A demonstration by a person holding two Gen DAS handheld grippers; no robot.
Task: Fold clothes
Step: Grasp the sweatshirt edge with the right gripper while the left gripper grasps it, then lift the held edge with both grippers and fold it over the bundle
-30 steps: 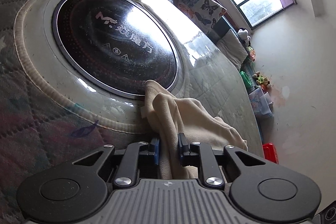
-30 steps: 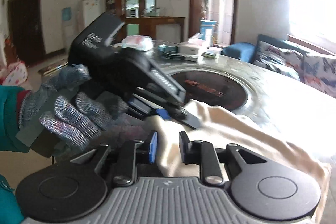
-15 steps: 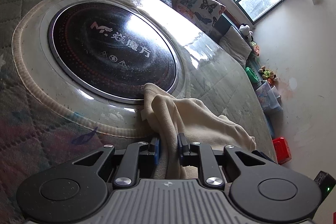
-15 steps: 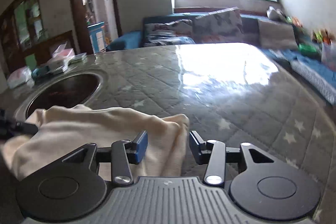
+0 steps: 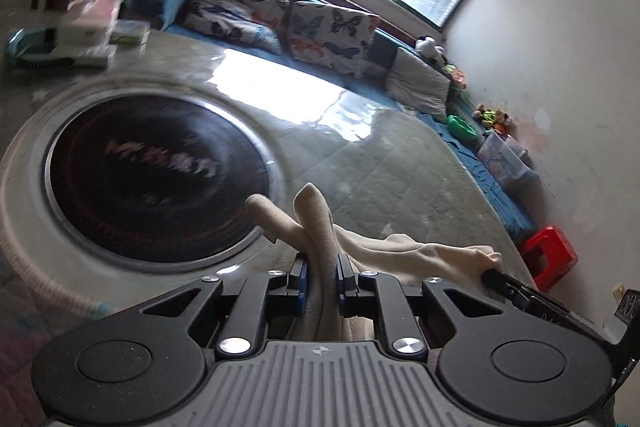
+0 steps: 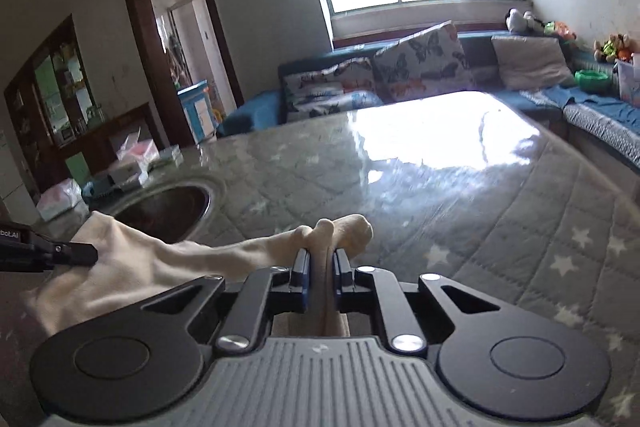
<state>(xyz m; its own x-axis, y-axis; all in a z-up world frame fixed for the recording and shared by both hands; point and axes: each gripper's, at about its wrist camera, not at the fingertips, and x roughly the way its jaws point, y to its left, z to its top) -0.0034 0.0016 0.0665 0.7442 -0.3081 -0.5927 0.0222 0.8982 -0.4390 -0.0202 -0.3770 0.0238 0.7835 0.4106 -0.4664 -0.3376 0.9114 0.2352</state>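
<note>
A cream cloth garment [image 5: 400, 247] lies bunched on the quilted table. My left gripper [image 5: 320, 267] is shut on one end of it, and folds of the cloth stick up between the fingers. My right gripper [image 6: 320, 261] is shut on the other end of the cream garment [image 6: 152, 267], with a bunched corner poking out past the fingertips. The garment hangs stretched between the two grippers. The right gripper's finger shows in the left wrist view [image 5: 516, 287], and the left gripper's finger shows in the right wrist view [image 6: 60, 253].
The table [image 6: 500, 227] has a glossy quilted star-pattern cover and a round black glass cooktop [image 5: 152, 175] set in it. Boxes and tissue packs [image 5: 84, 39] stand at the far side. A blue sofa with butterfly cushions [image 6: 420, 67] runs along the window wall. A red stool [image 5: 550, 255] stands on the floor.
My right gripper has closed on the garment's corner; half a second ago it was open around it. Both grippers have lifted and tilted up, so the views show more of the room.
</note>
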